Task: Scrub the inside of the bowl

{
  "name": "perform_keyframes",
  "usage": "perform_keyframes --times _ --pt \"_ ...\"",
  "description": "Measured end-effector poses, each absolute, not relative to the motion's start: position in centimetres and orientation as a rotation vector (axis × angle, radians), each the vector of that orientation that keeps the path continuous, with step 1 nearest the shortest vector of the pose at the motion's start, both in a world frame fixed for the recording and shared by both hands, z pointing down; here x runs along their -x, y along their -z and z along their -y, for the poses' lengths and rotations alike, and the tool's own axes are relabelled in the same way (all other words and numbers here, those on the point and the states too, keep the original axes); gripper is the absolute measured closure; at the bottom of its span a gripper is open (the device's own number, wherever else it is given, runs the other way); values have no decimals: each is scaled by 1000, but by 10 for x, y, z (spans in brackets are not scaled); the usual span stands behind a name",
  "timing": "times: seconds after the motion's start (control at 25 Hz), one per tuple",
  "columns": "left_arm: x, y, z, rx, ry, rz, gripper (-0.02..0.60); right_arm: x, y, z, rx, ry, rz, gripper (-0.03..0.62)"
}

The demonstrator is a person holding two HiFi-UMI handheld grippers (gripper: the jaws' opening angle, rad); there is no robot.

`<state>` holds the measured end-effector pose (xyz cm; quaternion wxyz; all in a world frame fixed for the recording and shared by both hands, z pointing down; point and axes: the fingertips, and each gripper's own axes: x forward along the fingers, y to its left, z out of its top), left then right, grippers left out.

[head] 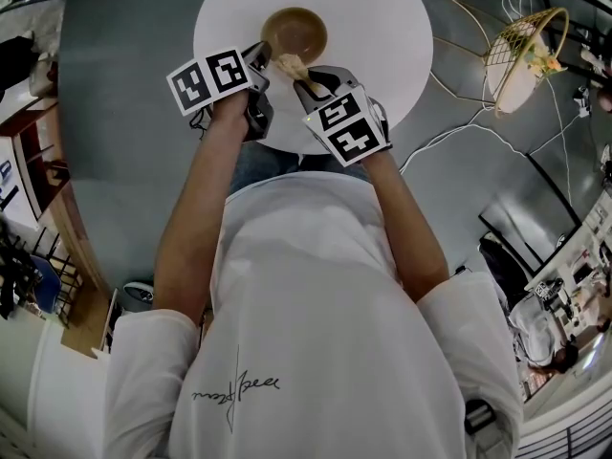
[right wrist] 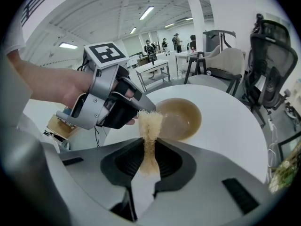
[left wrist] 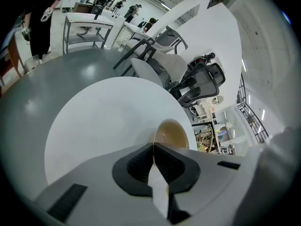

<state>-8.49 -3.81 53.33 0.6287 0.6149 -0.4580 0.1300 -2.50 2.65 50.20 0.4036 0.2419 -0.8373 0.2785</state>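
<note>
A brown bowl [head: 295, 32] [left wrist: 173, 133] [right wrist: 181, 119] stands upright on the round white table [head: 382, 27] near its front edge. My left gripper [head: 263, 65] [left wrist: 154, 147] [right wrist: 148, 108] is at the bowl's near-left rim, its jaws shut with the thin rim pinched at their tips. My right gripper [head: 304, 82] [right wrist: 149, 145] is shut on a tan fibrous scrub pad [head: 290, 65] [right wrist: 149, 126]. The pad sticks out past the fingertips, just short of the bowl's near rim and beside the left gripper's tips. The bowl's inside looks bare.
The table [left wrist: 94, 126] [right wrist: 235, 126] bears only the bowl. A wire basket [head: 521, 55] and a white cable [head: 449, 137] lie on the grey floor at the right. Office chairs [left wrist: 202, 79] [right wrist: 273, 69] stand beyond the table's far side.
</note>
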Motion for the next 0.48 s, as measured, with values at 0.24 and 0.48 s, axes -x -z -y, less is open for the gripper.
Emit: perform_keyframes --times 0.24,0.48 --pt "87 -532 36 -1410 -296 1047 568 15 -501 -25 -640 -708 2100 510" --pt "87 -532 35 -1409 -294 1051 568 2 -503 -20 -671 -723 2090 510"
